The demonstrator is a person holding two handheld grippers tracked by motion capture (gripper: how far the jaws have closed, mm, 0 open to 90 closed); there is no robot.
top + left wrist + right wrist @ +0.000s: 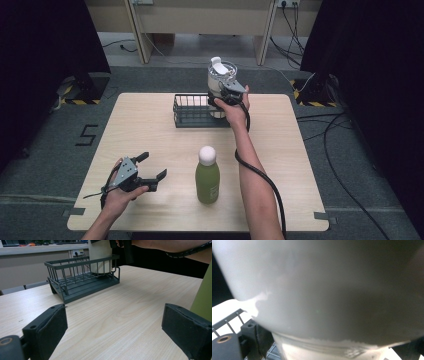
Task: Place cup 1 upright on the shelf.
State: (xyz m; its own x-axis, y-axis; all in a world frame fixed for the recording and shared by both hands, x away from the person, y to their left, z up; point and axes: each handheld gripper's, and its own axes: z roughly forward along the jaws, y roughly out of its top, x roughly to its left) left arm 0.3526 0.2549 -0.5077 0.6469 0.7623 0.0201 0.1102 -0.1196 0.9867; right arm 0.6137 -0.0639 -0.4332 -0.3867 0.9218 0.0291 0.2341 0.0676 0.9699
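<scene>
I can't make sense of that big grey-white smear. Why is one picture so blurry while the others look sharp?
Right gripper view: white bottle sits too close, so it blurs. Left gripper view: basket and table are sharp. High view: evenly lit, dark at the sides.

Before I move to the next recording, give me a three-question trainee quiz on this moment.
1. True or false: the green bottle stands inside the wire basket.
2. Which tongs are at the white container? A) left tongs B) right tongs C) neither
3. Fill in: the left tongs are held ____ above the near left part of the table, holding nothing.

Key
1. False: it stands upright on the table, nearer the person than the basket.
2. B: the right tongs are at the container's side, at the basket's right end; the right gripper view has its white wall up close.
3. open
</scene>
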